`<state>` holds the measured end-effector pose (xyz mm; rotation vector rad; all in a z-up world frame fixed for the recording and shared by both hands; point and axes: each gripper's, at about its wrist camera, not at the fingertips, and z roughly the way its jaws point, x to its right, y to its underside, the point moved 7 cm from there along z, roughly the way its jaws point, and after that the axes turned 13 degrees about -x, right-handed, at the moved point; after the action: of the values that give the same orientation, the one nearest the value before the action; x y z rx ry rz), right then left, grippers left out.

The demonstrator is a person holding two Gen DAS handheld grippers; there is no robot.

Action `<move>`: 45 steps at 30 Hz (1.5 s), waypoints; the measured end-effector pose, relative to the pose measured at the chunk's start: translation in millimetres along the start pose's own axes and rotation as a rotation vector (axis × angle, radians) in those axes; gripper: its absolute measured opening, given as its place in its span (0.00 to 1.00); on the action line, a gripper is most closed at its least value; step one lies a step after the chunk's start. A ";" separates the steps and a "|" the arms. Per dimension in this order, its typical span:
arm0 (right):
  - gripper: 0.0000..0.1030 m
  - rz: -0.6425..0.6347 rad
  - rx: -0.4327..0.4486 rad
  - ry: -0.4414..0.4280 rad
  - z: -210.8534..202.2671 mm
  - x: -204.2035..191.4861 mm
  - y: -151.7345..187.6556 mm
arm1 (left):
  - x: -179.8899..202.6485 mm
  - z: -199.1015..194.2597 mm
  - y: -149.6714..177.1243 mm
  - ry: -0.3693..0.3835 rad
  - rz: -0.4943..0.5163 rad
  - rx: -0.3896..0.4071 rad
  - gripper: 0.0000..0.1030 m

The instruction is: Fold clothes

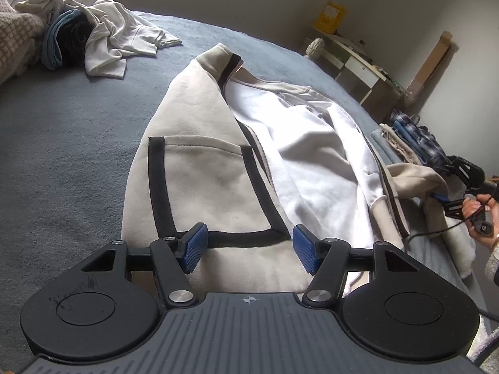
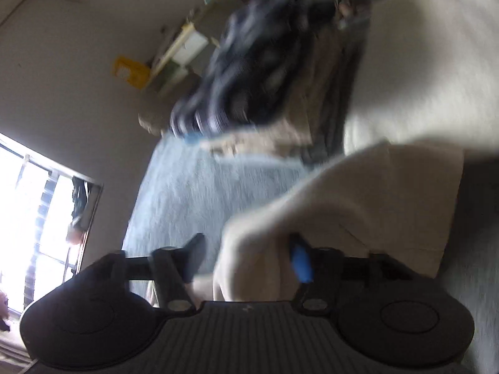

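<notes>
1. Left wrist view: beige jacket (image 1: 199, 162) lies unzipped on grey-blue bed cover (image 1: 71, 143), white lining up, collar far from cam. Left gripper (image 1: 248, 246) hovers over the hem by the black-trimmed pocket (image 1: 205, 184); jaws spread, nothing pinched, blue pads clear of cloth as far as I can tell. Far right, a hand (image 1: 477, 215) works the right gripper (image 1: 449, 199) at the jacket's sleeve. Crumpled white garment (image 1: 118, 40) sits well apart up left; folded stack (image 1: 414, 143) near the right edge.
2. Right wrist view: heavy blur. Right gripper (image 2: 246, 258) has a bunch of beige sleeve cloth between its jaws; jaws apart w/ a gap at one pad, so can't tell if it's truly gripped.
3. Risk, my read: if the right grip is partial, the sleeve could slip out mid-swing and flop short, giving a crooked fold. Left isn't pinning the hem, so a hard pull could drag the whole jacket sideways toward the stack.
</notes>
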<state>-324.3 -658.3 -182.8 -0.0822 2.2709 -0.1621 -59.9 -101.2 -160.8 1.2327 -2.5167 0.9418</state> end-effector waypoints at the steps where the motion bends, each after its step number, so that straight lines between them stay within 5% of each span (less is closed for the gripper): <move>1: 0.66 -0.005 -0.069 -0.021 6.5 4.0 15.4 | 0.3 1.5 -0.2 -0.001 0.001 -0.003 0.59; 6: 0.73 -0.057 -0.302 0.014 40.3 34.6 83.2 | 4.2 7.0 -2.0 -0.014 0.013 -0.017 0.59; 12: 0.78 -0.154 -0.392 -0.065 60.4 27.0 127.6 | 9.4 8.6 0.4 -0.026 0.016 -0.018 0.59; 13: 0.68 -0.193 -0.406 -0.054 63.3 22.6 134.0 | 9.7 10.0 1.2 -0.028 0.014 -0.021 0.59; 16: 0.15 -0.347 -0.416 0.029 66.7 9.8 151.4 | 10.3 12.9 2.7 -0.036 0.012 -0.026 0.59; 20: 0.13 -0.547 -0.246 0.115 35.6 -28.7 141.3 | 10.2 15.8 1.2 -0.049 0.017 -0.033 0.59; 23: 0.12 -0.666 -0.030 0.162 -3.5 -74.8 88.7 | 10.8 18.4 0.1 -0.051 0.022 -0.045 0.59; 26: 0.12 -0.712 0.087 0.256 -31.2 -94.2 46.3 | 11.4 21.9 0.3 -0.048 0.019 -0.058 0.59; 33: 0.12 -0.644 0.075 0.603 -0.7 -19.8 -4.4 | 10.9 29.8 3.7 -0.042 0.010 -0.082 0.59; 36: 0.15 -0.526 0.005 0.587 12.2 26.1 -9.0 | 10.0 29.9 4.0 -0.044 0.013 -0.086 0.59; 40: 0.40 -0.389 0.036 0.426 -25.9 30.5 -5.0 | 6.2 27.5 2.9 -0.019 -0.004 -0.078 0.59; 43: 0.68 -0.335 0.119 0.474 -70.3 25.8 8.7 | 2.9 26.5 2.8 0.009 -0.027 -0.063 0.59; 45: 0.69 -0.328 0.189 0.486 -93.9 13.9 24.8 | 1.9 25.3 3.0 0.026 -0.041 -0.051 0.59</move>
<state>-404.9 -626.9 -136.6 -0.3491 2.6962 -0.6266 -60.8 -116.6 -181.1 1.2436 -2.4697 0.8738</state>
